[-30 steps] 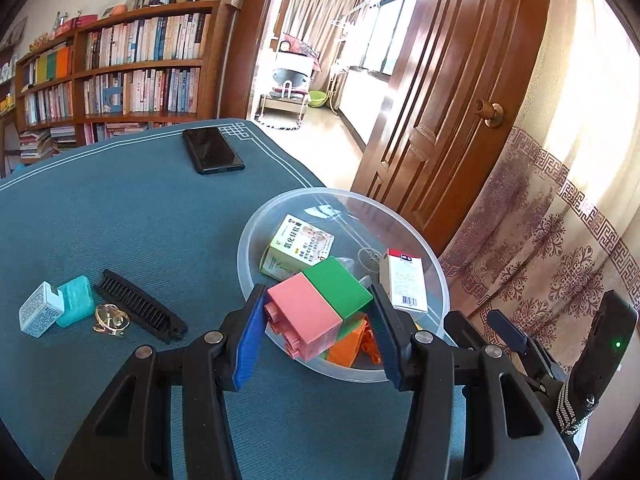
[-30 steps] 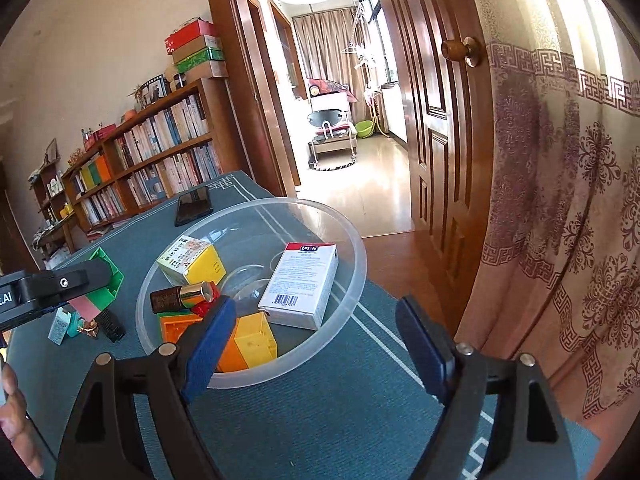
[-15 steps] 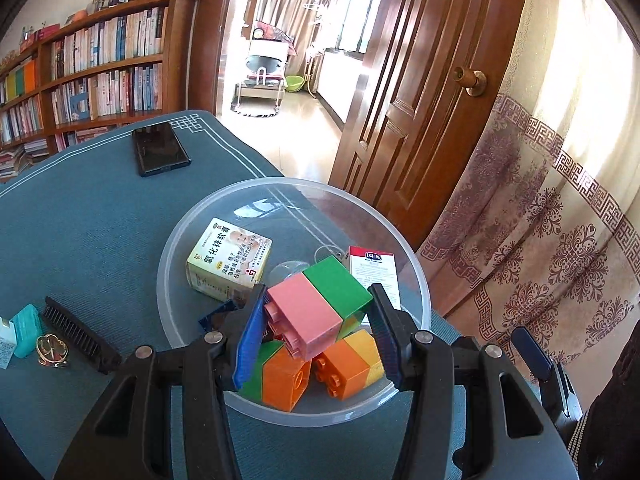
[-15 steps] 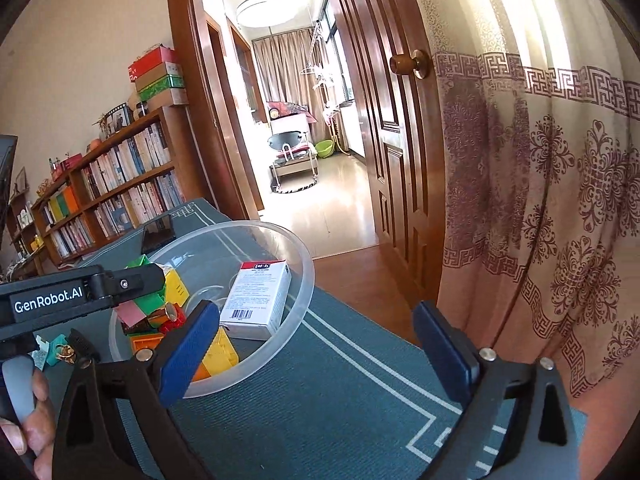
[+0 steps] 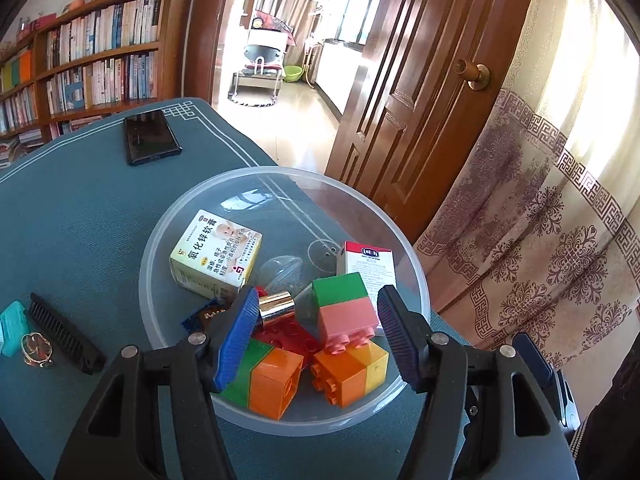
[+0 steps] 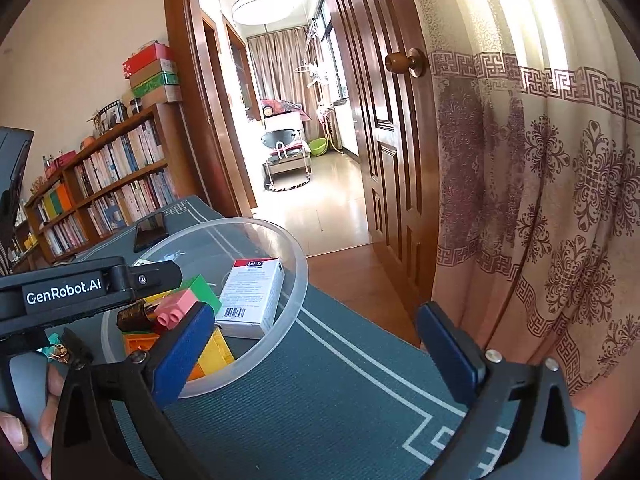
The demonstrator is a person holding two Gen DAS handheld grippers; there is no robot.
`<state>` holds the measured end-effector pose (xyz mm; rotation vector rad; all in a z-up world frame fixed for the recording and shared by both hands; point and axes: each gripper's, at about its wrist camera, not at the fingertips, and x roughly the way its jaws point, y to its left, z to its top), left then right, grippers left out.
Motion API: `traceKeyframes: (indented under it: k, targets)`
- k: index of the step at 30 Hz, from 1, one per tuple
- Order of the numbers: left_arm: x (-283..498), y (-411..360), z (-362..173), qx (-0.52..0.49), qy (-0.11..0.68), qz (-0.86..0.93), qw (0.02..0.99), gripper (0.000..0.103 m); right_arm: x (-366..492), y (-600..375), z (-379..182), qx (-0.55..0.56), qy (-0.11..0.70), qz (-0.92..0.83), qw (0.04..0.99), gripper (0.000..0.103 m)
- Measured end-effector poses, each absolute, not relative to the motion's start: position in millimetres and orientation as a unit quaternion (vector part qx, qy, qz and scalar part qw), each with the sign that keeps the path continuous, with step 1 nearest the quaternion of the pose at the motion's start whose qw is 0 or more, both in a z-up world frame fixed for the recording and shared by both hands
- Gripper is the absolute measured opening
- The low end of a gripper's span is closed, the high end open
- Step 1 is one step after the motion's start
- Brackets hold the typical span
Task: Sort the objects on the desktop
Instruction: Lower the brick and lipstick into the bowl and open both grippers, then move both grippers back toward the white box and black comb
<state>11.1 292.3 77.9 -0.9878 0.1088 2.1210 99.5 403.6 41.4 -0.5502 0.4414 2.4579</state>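
A clear plastic bowl (image 5: 208, 200) stands on the teal table mat. In it lie a pink-and-green brick (image 5: 346, 312), an orange-and-yellow brick (image 5: 352, 368), a green-and-orange brick (image 5: 264, 376), a red plate brick (image 5: 288, 338), a yellow medicine box (image 5: 216, 254), a white-and-red box (image 5: 370, 264) and a gold tube (image 5: 276, 306). My left gripper (image 5: 316, 336) is open over the bowl; the pink-and-green brick rests loose between its fingers. My right gripper (image 6: 316, 356) is open and empty, right of the bowl (image 6: 296, 280).
A black comb (image 5: 64, 334), a teal case (image 5: 14, 326) and a gold ring clip (image 5: 36, 350) lie left of the bowl. A black phone (image 5: 150, 136) lies at the far table edge. A wooden door (image 5: 420, 100) and curtain (image 5: 560, 220) stand to the right.
My left gripper carried the pink-and-green brick over the bowl, then opened. The brick dropped onto the bricks in the bowl. The right gripper drew back and rose a little.
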Motion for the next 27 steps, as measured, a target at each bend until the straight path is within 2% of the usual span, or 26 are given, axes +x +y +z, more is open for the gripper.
traceKeyframes:
  k: [19, 27]
  targets:
    - [10.7, 224.3, 80.0, -0.366, 0.002, 0.878, 0.310, 0.065, 101.1, 397.9, 45.7, -0.197, 0.150, 0.924, 0.293, 0.102]
    - [0.3, 182.4, 77.9, -0.365, -0.025, 0.890, 0.271, 0.065, 105.9, 382.8, 55.9, -0.167, 0.120, 0.940, 0.273, 0.102]
